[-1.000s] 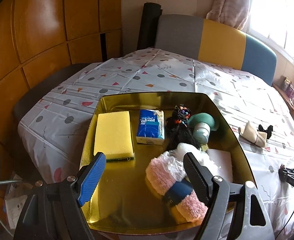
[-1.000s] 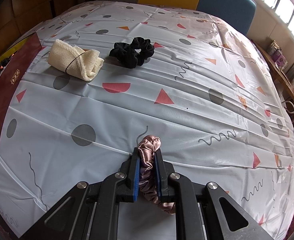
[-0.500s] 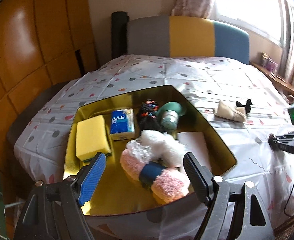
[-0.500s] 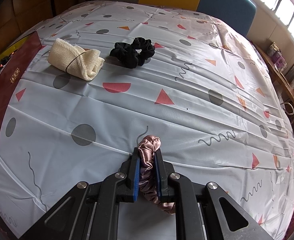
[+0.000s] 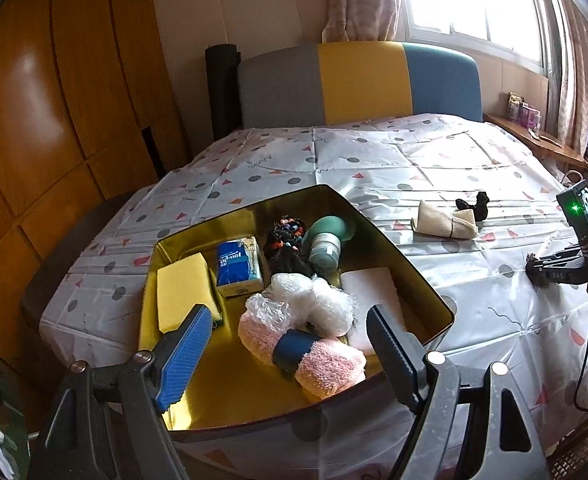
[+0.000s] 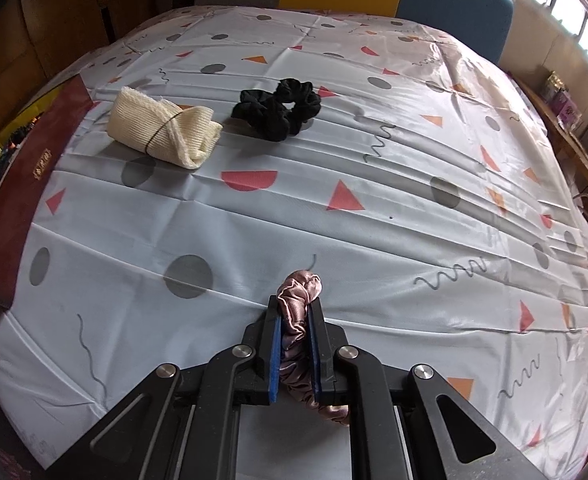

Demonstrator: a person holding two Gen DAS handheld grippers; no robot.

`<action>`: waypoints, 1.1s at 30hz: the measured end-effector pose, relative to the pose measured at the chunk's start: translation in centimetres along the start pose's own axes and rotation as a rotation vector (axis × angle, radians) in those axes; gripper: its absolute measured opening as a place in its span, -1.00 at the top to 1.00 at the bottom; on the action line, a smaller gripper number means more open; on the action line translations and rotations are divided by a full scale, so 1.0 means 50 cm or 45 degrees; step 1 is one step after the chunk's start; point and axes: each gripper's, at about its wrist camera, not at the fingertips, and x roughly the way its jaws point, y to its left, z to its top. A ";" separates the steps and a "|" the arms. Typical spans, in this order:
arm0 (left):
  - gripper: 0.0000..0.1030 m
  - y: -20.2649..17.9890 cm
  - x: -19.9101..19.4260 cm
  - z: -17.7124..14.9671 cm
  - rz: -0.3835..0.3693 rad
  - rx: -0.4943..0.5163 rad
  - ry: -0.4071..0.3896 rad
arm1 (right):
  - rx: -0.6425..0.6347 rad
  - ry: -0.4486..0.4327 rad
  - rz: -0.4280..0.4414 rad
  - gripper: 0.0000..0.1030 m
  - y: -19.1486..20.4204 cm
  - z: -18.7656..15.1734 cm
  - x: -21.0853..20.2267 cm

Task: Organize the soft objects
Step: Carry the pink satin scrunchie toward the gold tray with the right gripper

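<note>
Gold tray (image 5: 410, 264) sits at the table's left edge, holding the sorted softs; right gripper (image 6: 296, 344) clamps the pink satin scrunchie (image 6: 298, 300) near the front edge, tray leftward; left gripper (image 5: 286, 344) gapes empty above it.

A pink satin scrunchie (image 6: 296, 304) sat pinched upright above the tablecloth, while a cream rolled cloth (image 6: 164, 132) and a black scrunchie (image 6: 280, 108) lay side by side farther off.
</note>
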 end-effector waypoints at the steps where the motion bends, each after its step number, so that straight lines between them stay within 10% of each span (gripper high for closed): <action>1: -0.57 0.001 -0.003 0.000 0.000 0.000 -0.004 | 0.005 0.002 0.012 0.78 0.001 0.000 0.000; 22: -0.57 0.086 -0.038 -0.005 0.118 -0.101 -0.056 | 0.036 -0.073 0.301 0.78 0.181 0.042 -0.065; 33: -0.57 0.126 -0.031 -0.019 0.143 -0.164 -0.031 | -0.029 -0.196 0.627 0.78 0.355 0.140 -0.153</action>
